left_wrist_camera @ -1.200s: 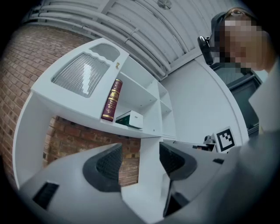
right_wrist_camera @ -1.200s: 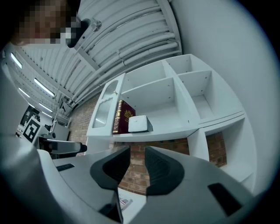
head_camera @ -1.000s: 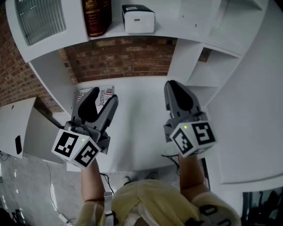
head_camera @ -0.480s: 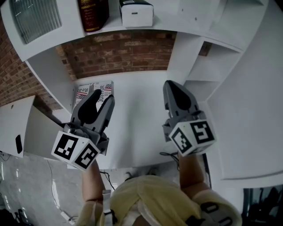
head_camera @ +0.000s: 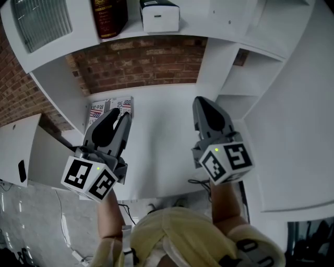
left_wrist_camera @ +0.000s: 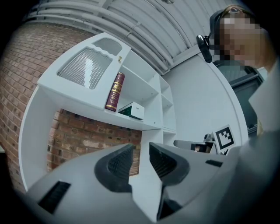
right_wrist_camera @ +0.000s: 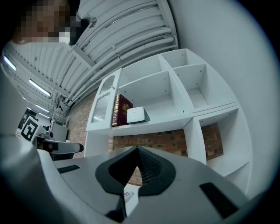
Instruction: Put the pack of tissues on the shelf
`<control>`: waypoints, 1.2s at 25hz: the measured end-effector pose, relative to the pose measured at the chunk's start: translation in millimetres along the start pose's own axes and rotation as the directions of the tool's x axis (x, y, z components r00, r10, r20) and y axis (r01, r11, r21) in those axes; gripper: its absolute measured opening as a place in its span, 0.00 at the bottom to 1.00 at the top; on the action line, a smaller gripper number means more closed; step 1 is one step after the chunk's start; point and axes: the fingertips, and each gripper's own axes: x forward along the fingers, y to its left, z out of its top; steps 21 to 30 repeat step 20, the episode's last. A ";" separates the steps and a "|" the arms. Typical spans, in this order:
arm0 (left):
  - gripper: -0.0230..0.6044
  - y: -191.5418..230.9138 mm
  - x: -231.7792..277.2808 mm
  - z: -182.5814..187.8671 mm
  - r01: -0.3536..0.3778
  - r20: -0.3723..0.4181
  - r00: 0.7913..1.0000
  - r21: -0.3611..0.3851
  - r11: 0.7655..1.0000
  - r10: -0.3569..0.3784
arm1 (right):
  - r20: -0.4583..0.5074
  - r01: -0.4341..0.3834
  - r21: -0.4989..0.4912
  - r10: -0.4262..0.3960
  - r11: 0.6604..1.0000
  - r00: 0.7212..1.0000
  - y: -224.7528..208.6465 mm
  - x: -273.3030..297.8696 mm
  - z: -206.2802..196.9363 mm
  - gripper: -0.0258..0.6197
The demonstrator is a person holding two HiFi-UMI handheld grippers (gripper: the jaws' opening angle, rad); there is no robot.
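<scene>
Your left gripper [head_camera: 120, 116] hangs level over the white desk [head_camera: 162, 141]. Its jaws have just been closing and now stand a narrow gap apart, with nothing between them. The pack of tissues [head_camera: 106, 107] lies flat at its tips, close to the left side panel [head_camera: 62, 94] and the brick back wall [head_camera: 146, 65]. Your right gripper [head_camera: 201, 102] is pressed together and empty, with bare desk around it. The shelf [head_camera: 172, 35] above holds a book [head_camera: 108, 18] and a white box [head_camera: 159, 15], with free space to their right.
</scene>
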 end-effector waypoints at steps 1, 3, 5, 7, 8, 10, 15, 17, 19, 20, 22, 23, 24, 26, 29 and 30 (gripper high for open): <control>0.22 0.5 -0.2 0.2 -0.002 0.001 1.000 0.000 1.000 0.002 | 0.002 0.000 -0.002 0.000 1.000 1.000 0.3 -0.3 0.8 0.04; 0.22 1.0 -0.6 0.1 -0.004 0.001 1.000 0.000 1.000 0.004 | 0.006 0.001 -0.006 -0.001 1.000 1.000 0.6 -0.9 2.7 0.04; 0.22 1.7 -0.6 -0.2 -0.006 0.001 1.000 0.001 1.000 0.006 | 0.010 0.001 -0.008 -0.001 1.000 1.000 0.8 -0.7 4.3 0.04; 0.22 2.2 -0.4 -0.7 -0.008 0.001 1.000 0.000 1.000 0.008 | 0.012 0.000 -0.008 0.000 1.000 1.000 0.8 -0.1 5.1 0.04; 0.22 2.4 -0.3 -0.9 -0.008 0.001 1.000 -0.001 1.000 0.008 | 0.012 0.000 -0.008 0.000 1.000 1.000 0.4 0.2 5.2 0.04; 0.22 2.9 -0.1 -1.0 -0.010 0.000 1.000 -0.001 1.000 0.010 | 0.011 0.002 -0.007 -0.002 1.000 1.000 -0.7 0.7 5.4 0.04; 0.22 8.2 -0.5 0.5 -0.023 -0.004 1.000 -0.001 1.000 0.023 | 0.011 0.005 -0.005 -0.005 1.000 1.000 -2.6 3.0 6.1 0.04; 0.22 9.0 0.2 2.0 -0.028 -0.001 1.000 -0.001 1.000 0.028 | 0.015 0.006 -0.006 -0.006 1.000 1.000 -3.5 3.5 6.7 0.04; 0.22 9.8 0.6 3.8 -0.034 0.003 0.999 0.001 0.999 0.034 | 0.019 0.007 -0.007 -0.007 1.000 1.000 -4.0 4.2 7.2 0.04; 0.22 10.2 0.8 4.7 -0.039 0.005 0.999 0.003 0.999 0.039 | 0.020 0.007 -0.008 -0.007 1.000 1.000 -4.2 4.6 7.3 0.04; 0.22 10.2 0.8 4.7 -0.039 0.005 0.999 0.003 0.999 0.039 | 0.020 0.007 -0.008 -0.007 1.000 1.000 -4.2 4.6 7.3 0.04; 0.22 10.2 0.8 4.7 -0.039 0.005 0.999 0.003 0.999 0.039 | 0.020 0.007 -0.008 -0.007 1.000 1.000 -4.2 4.6 7.3 0.04; 0.22 10.2 0.8 4.7 -0.039 0.005 0.999 0.003 0.999 0.039 | 0.020 0.007 -0.008 -0.007 1.000 1.000 -4.2 4.6 7.3 0.04; 0.22 10.2 0.8 4.7 -0.039 0.005 0.999 0.003 0.999 0.039 | 0.020 0.007 -0.008 -0.007 1.000 1.000 -4.2 4.6 7.3 0.04; 0.22 10.2 0.8 4.7 -0.039 0.005 0.999 0.003 0.999 0.039 | 0.020 0.007 -0.008 -0.007 1.000 1.000 -4.2 4.6 7.3 0.04; 0.22 10.2 0.8 4.7 -0.039 0.005 0.999 0.003 0.999 0.039 | 0.020 0.007 -0.008 -0.007 1.000 1.000 -4.2 4.6 7.3 0.04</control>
